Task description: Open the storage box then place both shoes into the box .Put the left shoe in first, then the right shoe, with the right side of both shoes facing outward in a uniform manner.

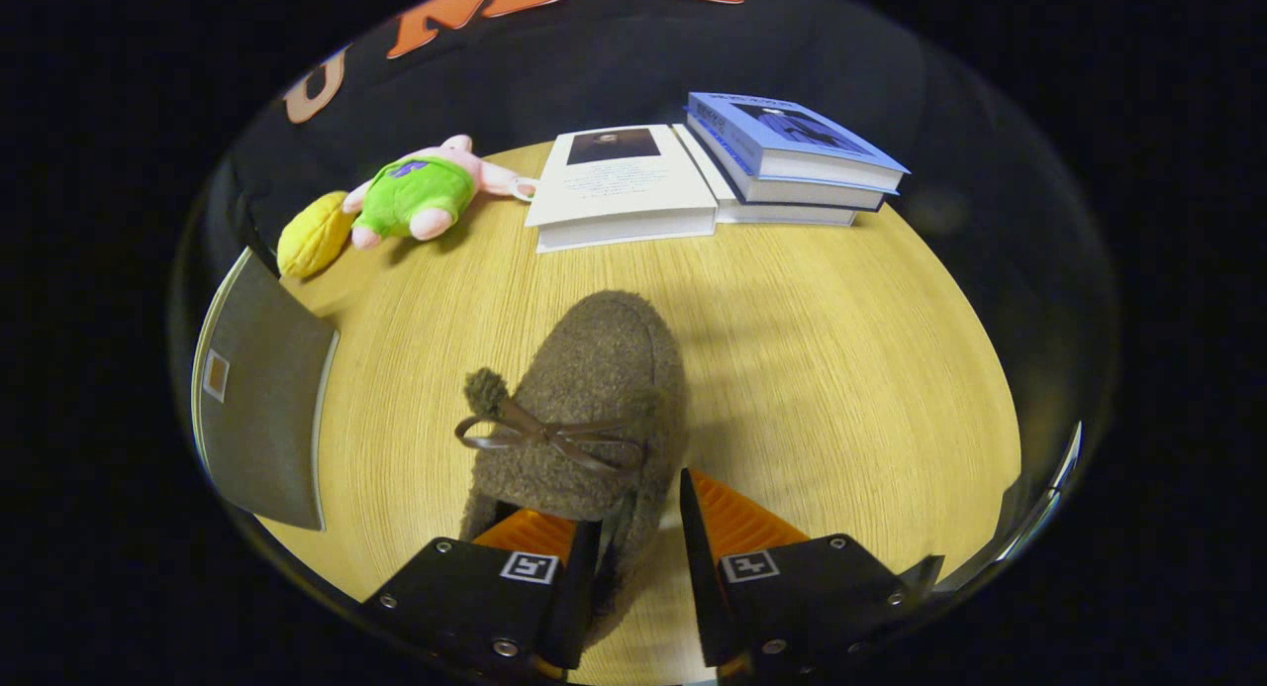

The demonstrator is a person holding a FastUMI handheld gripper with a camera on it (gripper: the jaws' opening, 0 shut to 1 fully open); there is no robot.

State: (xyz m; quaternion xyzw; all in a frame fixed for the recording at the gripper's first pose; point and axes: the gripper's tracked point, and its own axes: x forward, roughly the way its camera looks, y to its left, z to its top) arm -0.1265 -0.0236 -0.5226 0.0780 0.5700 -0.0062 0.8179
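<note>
Table point(841, 369): brown fuzzy shoe point(594, 389) lies toe away, long axis running straight ahead from gripper point(638, 557). Heel rim sits between the part-open fingers; left finger point(530, 533) touches, right looks just clear, grip not closed

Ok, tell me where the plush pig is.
In the gripper view the plush pig lies at the table's far edge, between the yellow toy and the white book, well beyond the brown shoe at the gripper.
</note>
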